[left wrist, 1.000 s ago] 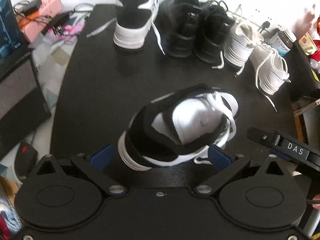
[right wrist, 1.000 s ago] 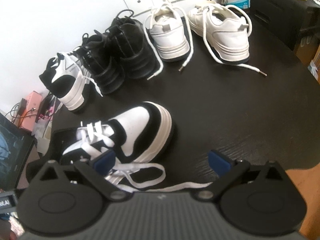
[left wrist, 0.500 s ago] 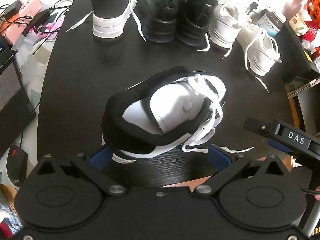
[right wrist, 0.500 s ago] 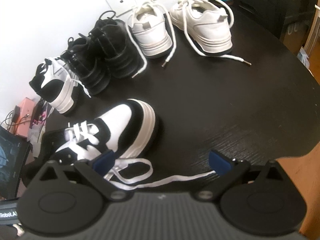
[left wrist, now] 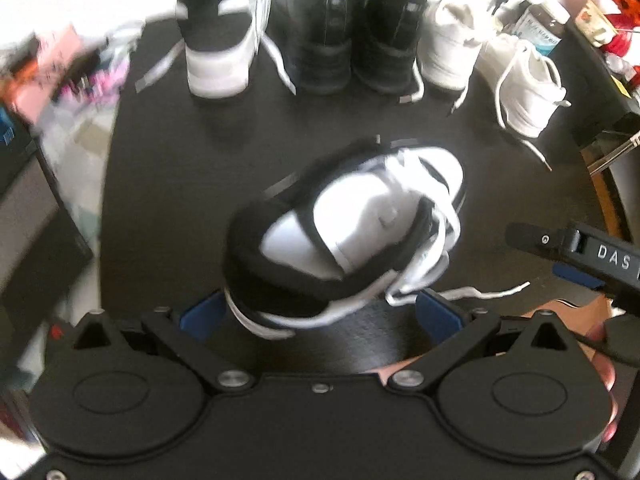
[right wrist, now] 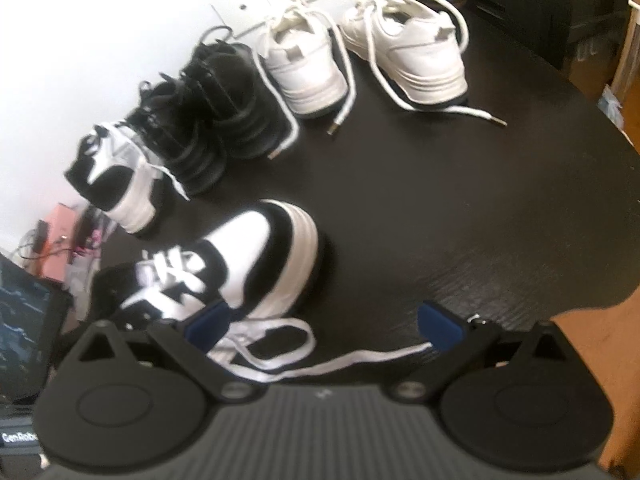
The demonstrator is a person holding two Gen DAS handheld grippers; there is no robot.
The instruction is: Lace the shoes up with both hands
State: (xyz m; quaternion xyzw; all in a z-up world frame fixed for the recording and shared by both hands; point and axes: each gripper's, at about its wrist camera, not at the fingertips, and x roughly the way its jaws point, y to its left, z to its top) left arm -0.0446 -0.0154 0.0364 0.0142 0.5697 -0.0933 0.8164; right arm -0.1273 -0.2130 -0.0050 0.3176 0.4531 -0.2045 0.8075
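So the biggest thing here is the dark round counter [right wrist: 460, 208], and it's basically a shoe lineup. Along the back by the wall there's a row: a black-and-white sneaker [right wrist: 116, 176], a pair of black shoes [right wrist: 208, 120], and a pair of white sneakers [right wrist: 360, 52] with their laces flopped loose over the wood.

The one being worked on is the other black-and-white sneaker [left wrist: 344, 236], sitting near the front edge of the counter, well apart from the row. From the left wrist view you look down into its collar, heel end closest to the camera. From the right wrist view you see its toe pointing away and its side facing the gripper.

Left hand-held gripper [left wrist: 320, 316]: spread wide, nothing in it, with the heel of the sneaker sitting between the two blue pads, touching or not I can't tell. Right hand-held gripper [right wrist: 324, 326]: also wide open and empty, hovering over the loose end of the white lace [right wrist: 280, 344].

Progress-wise, I'd call it early-to-middle. The lace looks threaded across the eyelets up the tongue, but the ends aren't tied. One end makes a slack loop beside the sole and trails off along the counter toward the edge. The other end I can't clearly pick out. What's left, as far as I can judge: grab both ends, pull snug, make the knot and bow.
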